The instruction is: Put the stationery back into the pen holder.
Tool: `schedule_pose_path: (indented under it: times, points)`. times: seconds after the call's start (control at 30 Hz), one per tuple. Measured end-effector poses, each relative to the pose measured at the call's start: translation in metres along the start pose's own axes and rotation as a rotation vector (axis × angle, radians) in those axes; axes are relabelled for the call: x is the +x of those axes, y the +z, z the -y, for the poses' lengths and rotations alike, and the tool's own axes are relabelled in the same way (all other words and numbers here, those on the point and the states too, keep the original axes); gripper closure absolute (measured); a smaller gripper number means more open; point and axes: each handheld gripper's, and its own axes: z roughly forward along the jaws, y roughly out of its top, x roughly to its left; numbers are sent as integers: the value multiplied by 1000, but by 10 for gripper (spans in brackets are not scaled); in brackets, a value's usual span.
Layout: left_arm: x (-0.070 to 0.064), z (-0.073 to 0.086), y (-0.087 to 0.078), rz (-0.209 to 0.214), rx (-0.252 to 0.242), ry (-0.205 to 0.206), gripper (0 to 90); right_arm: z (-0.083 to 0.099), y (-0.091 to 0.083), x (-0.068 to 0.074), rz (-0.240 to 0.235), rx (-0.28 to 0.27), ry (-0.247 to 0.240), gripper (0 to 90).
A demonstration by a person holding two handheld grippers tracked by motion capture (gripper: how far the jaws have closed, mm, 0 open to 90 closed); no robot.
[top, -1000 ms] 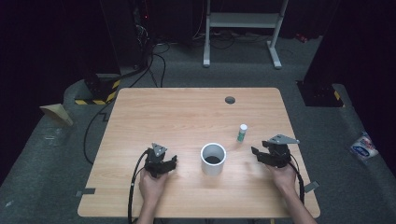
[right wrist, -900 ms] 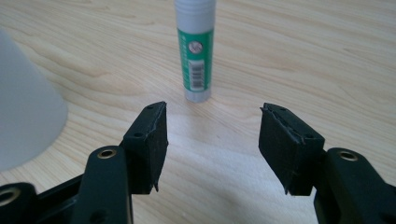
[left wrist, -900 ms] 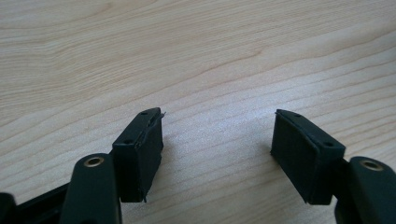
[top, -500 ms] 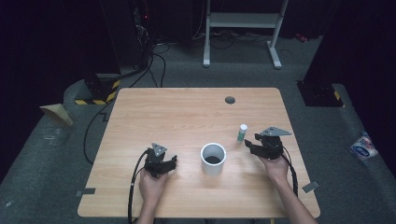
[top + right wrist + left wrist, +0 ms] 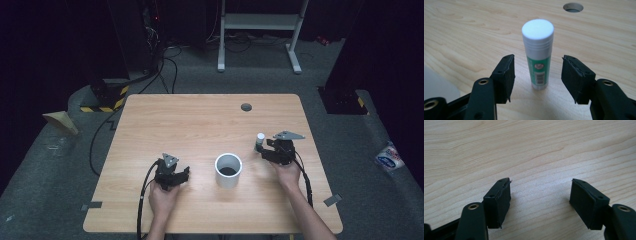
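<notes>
Glue stick [image 5: 538, 53], a small white-capped green plastic tube, stands upright on the light wooden table [image 5: 190, 125], between my right gripper [image 5: 537, 72]'s wide-open jaws, untouched. I judge this the reach-to-grasp step; next I must close squarely on its body without tipping it. My left gripper [image 5: 540, 195] rests open and empty.

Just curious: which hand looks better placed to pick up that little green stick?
The right. Its gripper has open jaws either side of the upright stick; the left gripper faces bare table.

Glue stick [image 5: 538, 53] green label, barcode, print too small to read
</notes>
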Motion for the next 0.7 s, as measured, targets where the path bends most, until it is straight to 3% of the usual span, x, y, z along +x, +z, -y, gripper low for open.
schedule_pose_path:
  times: [0.3,0.7]
  points:
    - [0,0,0,0,0,0,328,4,15,-1,7,12,35,489]
    - [0,0,0,0,0,0,326,7,26,3,44,18,0,619]
